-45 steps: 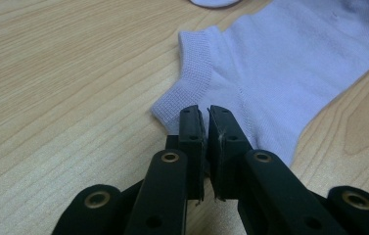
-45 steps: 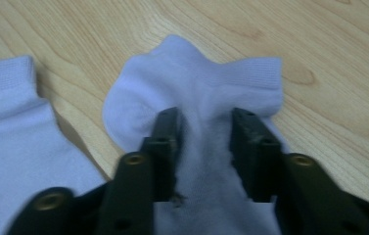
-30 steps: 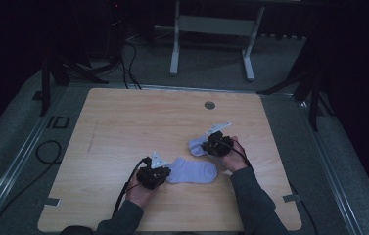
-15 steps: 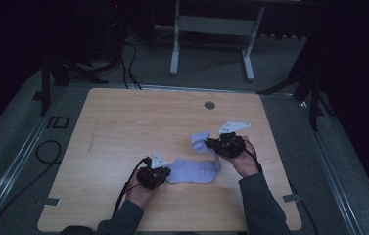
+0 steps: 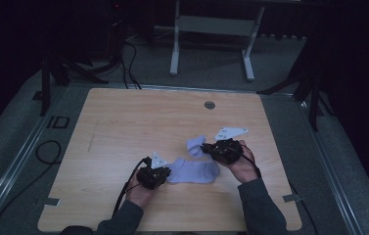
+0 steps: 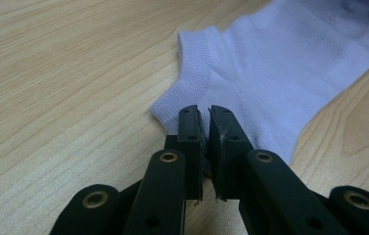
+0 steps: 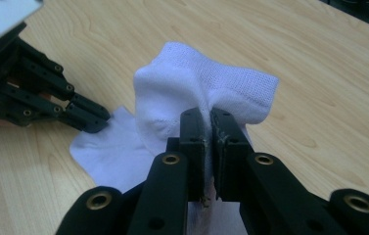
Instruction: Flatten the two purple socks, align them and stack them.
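Lavender knit sock (image 5: 194, 170) lies on the pale wood-grain surface (image 5: 123, 127), its ribbed cuff edge pinched in the nearly closed left claw (image 6: 205, 116) near the front, its toe end bunched and lifted in the tightly closed right claw (image 7: 206, 116), grey carpet beyond.

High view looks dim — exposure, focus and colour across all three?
High view: underexposed, dark surround, sock small and soft. Left gripper view: bright, even, sock lavender, weave sharp. Right gripper view: sock nearly white, a bit washed out; fingers in focus.
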{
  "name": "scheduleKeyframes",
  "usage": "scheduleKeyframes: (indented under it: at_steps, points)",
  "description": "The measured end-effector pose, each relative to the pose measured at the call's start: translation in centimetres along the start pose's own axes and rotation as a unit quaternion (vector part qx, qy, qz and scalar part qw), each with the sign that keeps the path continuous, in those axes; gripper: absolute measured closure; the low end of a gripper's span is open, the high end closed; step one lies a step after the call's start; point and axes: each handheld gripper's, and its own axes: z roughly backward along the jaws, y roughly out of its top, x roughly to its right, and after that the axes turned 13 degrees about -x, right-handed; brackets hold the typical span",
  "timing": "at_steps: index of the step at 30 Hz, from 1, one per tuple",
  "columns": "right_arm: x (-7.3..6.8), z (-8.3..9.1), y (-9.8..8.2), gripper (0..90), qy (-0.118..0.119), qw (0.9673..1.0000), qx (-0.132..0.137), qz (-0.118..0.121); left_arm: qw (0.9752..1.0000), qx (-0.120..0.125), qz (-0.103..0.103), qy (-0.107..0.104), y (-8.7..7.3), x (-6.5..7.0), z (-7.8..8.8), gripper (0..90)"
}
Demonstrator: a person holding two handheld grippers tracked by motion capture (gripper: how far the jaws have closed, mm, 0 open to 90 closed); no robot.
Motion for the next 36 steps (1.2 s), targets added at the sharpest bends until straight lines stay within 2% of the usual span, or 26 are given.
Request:
scheduleKeyframes:
  at_steps: [14,24,29,33,36]
  points:
    - [-2.0,-2.7,0.0,84.3,0.032,0.9993,-0.006,0.020,1.0000,0.001,0.003,-0.003,0.0,0.0,0.0,83.0]
    - [-2.8,-4.3,-0.2,84.3,0.048,0.9986,-0.012,0.019,0.9999,0.005,0.013,-0.005,0.0,-0.2,0.2,79.9]
    - [-3.0,-4.6,-0.3,84.3,0.051,0.9984,-0.015,0.017,0.9986,0.041,0.015,-0.030,0.0,-0.5,1.7,79.2]
    - [-3.1,-4.8,-0.3,84.3,0.053,0.9983,-0.015,0.019,0.9958,0.066,0.014,-0.062,0.1,-0.5,2.4,73.5]
    - [-3.2,-5.0,-0.3,84.3,0.053,0.9983,-0.017,0.019,0.9926,0.076,0.018,-0.093,0.3,-0.5,2.4,68.5]
